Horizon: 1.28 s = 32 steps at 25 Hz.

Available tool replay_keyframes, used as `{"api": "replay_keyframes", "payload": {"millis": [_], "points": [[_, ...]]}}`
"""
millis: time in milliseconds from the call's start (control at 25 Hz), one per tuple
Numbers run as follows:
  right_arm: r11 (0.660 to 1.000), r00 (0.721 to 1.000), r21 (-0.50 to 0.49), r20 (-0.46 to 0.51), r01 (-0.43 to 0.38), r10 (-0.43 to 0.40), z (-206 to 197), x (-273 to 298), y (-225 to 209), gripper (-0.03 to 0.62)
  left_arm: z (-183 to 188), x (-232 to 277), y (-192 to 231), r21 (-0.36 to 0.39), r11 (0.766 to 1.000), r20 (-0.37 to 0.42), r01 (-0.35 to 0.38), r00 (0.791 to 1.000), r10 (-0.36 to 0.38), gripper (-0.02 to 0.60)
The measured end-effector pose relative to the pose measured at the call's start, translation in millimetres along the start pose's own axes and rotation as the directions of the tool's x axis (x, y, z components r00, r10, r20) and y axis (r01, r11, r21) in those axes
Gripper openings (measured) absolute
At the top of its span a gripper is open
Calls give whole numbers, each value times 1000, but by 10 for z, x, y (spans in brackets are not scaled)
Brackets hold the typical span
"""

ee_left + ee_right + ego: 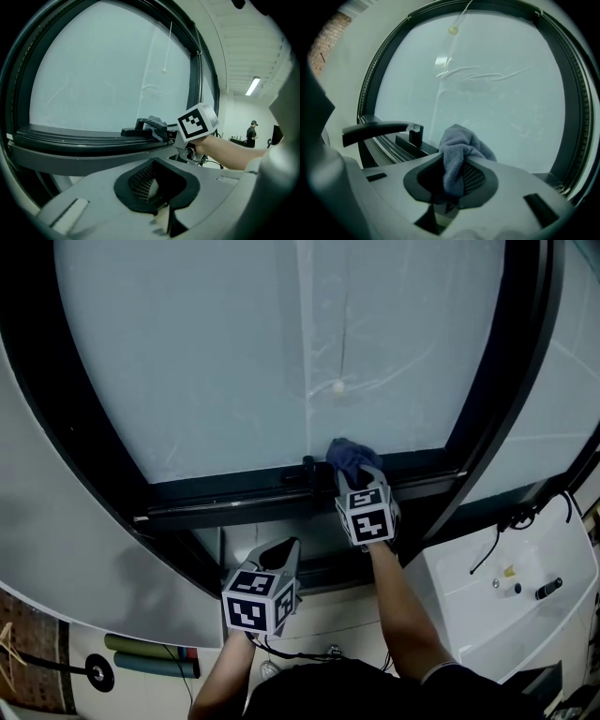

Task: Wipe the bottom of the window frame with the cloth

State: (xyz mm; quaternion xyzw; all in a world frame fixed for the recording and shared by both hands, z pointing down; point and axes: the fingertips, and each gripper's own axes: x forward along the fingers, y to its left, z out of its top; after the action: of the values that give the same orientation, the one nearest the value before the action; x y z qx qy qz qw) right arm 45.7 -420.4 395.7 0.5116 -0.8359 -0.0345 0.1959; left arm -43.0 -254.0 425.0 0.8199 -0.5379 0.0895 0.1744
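Note:
The window's dark bottom frame (234,493) runs across the middle of the head view, below frosted glass. My right gripper (357,476) is shut on a blue-grey cloth (349,457) and holds it against that frame rail, just right of a black window handle (306,468). In the right gripper view the cloth (457,150) bunches up out of the jaws, with the handle (375,128) to its left. My left gripper (284,550) hangs lower and to the left, off the frame, shut with nothing in it. The left gripper view shows the frame (84,143) and the right gripper's marker cube (197,122).
A blind cord with a small bead (338,387) hangs in front of the glass. A white unit (506,596) with black cables (511,519) stands at the right. Rolled tubes (150,657) lie on the floor at the lower left. A person (252,133) stands far off.

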Motion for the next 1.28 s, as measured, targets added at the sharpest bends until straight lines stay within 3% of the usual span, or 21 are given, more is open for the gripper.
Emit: {"api": "replay_keyframes", "payload": {"millis": [280, 520, 680, 960, 1280], "points": [[993, 988, 21, 98, 119, -120, 122, -505, -645, 74, 39, 278, -457, 21, 993, 0, 115, 993, -115, 5], [961, 963, 69, 12, 268, -270, -413, -931, -1578, 74, 32, 710, -1018, 36, 976, -20, 215, 976, -215, 4], [944, 947, 81, -45, 320, -317, -750, -1043, -2081, 74, 7, 975, -1375, 54, 962, -39, 268, 963, -267, 4], [938, 942, 107, -115, 328, -316, -1176, -814, -2579, 74, -23, 1207, -1403, 51, 971, -57, 232, 972, -229, 5], [947, 955, 134, -96, 291, -280, -1153, -704, -2615, 74, -29, 1332, -1385, 68, 973, -81, 222, 973, -216, 4]]}}
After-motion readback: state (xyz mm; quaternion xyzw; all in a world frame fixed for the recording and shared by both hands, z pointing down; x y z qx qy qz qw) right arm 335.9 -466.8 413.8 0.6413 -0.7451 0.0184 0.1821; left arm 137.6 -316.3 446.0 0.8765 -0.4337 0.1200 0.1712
